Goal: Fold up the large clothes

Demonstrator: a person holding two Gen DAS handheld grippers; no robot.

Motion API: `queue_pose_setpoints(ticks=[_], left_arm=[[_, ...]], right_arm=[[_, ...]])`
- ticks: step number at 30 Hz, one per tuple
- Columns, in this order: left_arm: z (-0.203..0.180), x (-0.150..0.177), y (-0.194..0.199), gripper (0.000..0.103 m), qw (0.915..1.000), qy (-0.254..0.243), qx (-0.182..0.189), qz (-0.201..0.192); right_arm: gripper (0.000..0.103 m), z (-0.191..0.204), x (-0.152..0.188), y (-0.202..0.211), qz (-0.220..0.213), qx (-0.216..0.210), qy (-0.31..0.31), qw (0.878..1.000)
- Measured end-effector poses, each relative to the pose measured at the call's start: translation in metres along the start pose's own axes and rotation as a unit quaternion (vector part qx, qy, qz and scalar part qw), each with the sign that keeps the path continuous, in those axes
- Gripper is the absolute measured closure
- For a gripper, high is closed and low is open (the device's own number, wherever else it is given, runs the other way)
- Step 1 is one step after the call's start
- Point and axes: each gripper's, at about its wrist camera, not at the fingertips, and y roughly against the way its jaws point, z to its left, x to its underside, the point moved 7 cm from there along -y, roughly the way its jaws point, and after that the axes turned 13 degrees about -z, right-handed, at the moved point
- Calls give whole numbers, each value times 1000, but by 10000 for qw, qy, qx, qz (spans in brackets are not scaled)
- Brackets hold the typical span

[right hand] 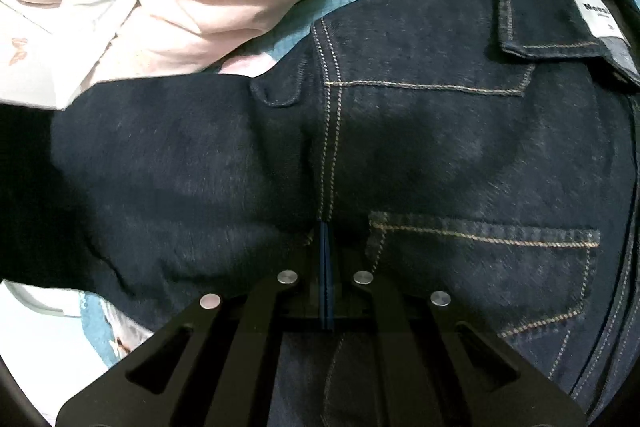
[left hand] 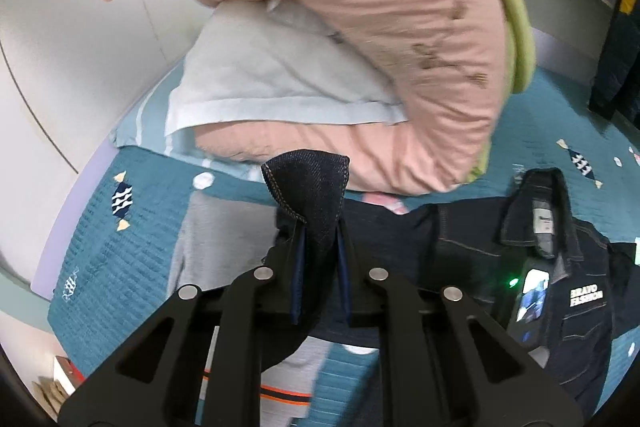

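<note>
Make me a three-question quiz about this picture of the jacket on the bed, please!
1. Where is the pink quilt?
A. behind the denim jacket
B. on the floor
C. inside a box

2. What colour is the bedspread?
A. red
B. teal
C. black

3. What is the left gripper doing?
A. hanging open
B. pinching a denim corner
C. holding a cup

Answers: 1 A, the quilt is piled beyond the jacket. 2 B, the cover under everything is teal. 3 B, its jaws clamp dark denim.

Denim jacket (left hand: 576, 307) chest patch reads "BRAVO FASHION"
</note>
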Motion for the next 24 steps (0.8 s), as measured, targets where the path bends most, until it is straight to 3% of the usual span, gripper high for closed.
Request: queue_pose_setpoints(ticks=[4,6,10,16,24], left_arm=[[-43,-4,9,89,9996,-277,-12,-69],[-64,-6,13,89,9993,-353,87,-83],[-109,-8,24,89,9981,-539,233,-190],[-189,-8,40,89,9942,-798,664,-272],[-307,30,27,89,9863,-1315,996,-33]], right_arm=[[103,-26,2,29,-74,-356,-416,9985],[103,-42,0,46,-196,-244,-456,9985],[103,-74,-5,79,-375,-411,-832,9950],[103,-126,-12,141,-960,-19,-1083,9895],[103,-212,-15,215,-1537,791,-1274,9767]])
